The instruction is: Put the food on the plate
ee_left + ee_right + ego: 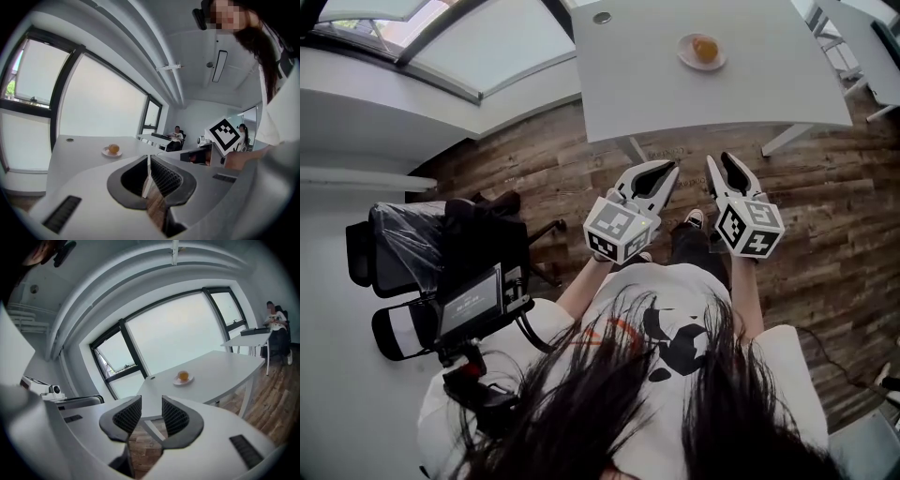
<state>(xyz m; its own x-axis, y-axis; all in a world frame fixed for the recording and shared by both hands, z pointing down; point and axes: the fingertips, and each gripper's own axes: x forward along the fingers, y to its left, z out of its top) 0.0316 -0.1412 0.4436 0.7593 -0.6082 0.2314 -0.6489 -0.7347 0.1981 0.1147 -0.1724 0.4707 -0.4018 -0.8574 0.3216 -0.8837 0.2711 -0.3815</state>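
One black chair (403,248): standing at the far left, clear plastic lying over its back, a small screened device (471,305) sitting just beside it.
Person (675,319): standing on the wooden floor (825,234), facing the table and holding a gripper out ahead in each hand.
Left gripper (668,171) (149,161): hanging over the floor, short of the table edge; jaws clenched to a thin slit, gripping nothing.
White table (750,94): standing ahead of both grippers, touching neither.
Plate (689,58) (106,153) (176,382): resting on the table, well apart from the grippers.
Food (705,48) (113,148) (183,376): one round orange-yellow piece, already sitting in the middle of the plate.
Right gripper (721,159) (151,404): pointing towards the table beside the left one, the two not touching; jaws drawn together, nothing lying between the ribbed pads.
Seated person (276,324): sitting at another desk, at the far right of the right gripper view.
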